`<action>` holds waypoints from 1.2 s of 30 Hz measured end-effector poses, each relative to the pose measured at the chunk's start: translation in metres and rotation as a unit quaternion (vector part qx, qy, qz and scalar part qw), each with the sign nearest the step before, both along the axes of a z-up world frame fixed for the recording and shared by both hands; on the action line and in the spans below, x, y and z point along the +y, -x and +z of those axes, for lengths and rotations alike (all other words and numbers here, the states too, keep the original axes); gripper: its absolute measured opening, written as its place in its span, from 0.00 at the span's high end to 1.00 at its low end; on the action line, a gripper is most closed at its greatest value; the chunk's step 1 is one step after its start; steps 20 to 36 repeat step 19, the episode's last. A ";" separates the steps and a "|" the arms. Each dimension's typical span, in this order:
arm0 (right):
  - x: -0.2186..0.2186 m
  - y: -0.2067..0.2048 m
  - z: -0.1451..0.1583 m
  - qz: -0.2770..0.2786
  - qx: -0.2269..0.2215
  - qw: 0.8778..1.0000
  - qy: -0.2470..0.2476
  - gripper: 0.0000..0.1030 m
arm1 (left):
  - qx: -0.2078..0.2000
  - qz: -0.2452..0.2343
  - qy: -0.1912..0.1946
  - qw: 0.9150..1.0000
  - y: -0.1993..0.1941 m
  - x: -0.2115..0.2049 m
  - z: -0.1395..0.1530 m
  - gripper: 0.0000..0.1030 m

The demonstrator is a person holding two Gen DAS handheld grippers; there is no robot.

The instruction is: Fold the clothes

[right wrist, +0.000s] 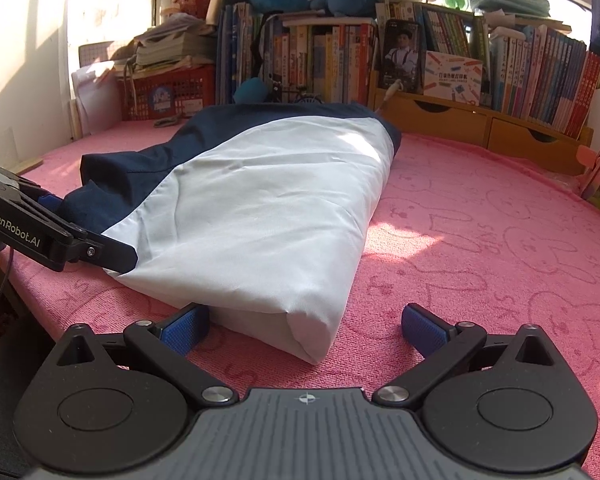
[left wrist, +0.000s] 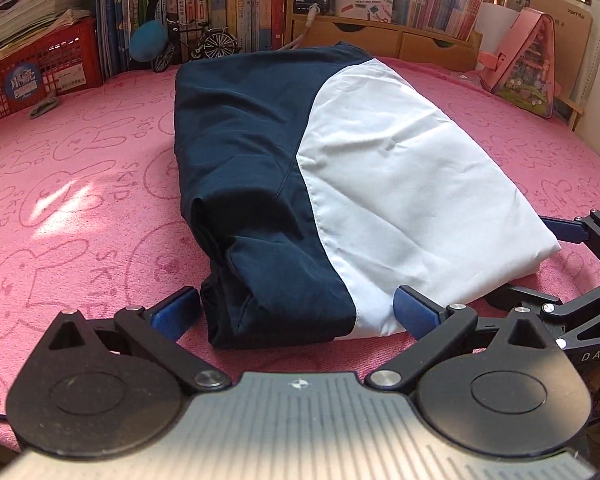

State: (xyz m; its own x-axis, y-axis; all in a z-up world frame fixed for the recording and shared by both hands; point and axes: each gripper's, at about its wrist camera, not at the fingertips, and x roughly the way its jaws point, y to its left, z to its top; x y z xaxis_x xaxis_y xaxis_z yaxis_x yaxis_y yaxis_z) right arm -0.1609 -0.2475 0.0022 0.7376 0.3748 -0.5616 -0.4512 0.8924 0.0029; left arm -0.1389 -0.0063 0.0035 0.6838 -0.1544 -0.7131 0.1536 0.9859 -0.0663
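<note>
A navy and white garment [left wrist: 300, 184] lies folded into a thick bundle on the pink cloth-covered table [left wrist: 80, 200]. My left gripper [left wrist: 296, 312] is open, its blue pads either side of the bundle's near navy and white end. In the right wrist view the same garment [right wrist: 260, 208] shows its white side, with the folded corner nearest me. My right gripper [right wrist: 304, 328] is open, its left pad beside the white corner and its right pad on the pink cloth. The left gripper [right wrist: 32, 224] also shows there at the far left, against the garment's edge.
Rows of books [left wrist: 228, 0] line the back. A red crate [left wrist: 40, 68] with stacked papers stands at the back left, beside a model bicycle [left wrist: 200, 46]. Wooden drawers [right wrist: 480, 124] and a pink house-shaped box [left wrist: 528, 60] stand at the back right. Pink cloth lies bare to the garment's right [right wrist: 480, 240].
</note>
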 end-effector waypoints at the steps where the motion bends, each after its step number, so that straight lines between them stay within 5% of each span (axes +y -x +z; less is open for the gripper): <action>1: 0.000 0.000 0.000 0.000 0.001 1.000 0.001 0.00 | -0.001 0.000 0.000 1.000 0.000 0.000 0.000 0.00; 36: 0.003 -0.002 0.002 -0.006 0.007 1.000 0.005 0.00 | -0.010 0.000 0.011 1.000 0.002 0.003 0.000 0.00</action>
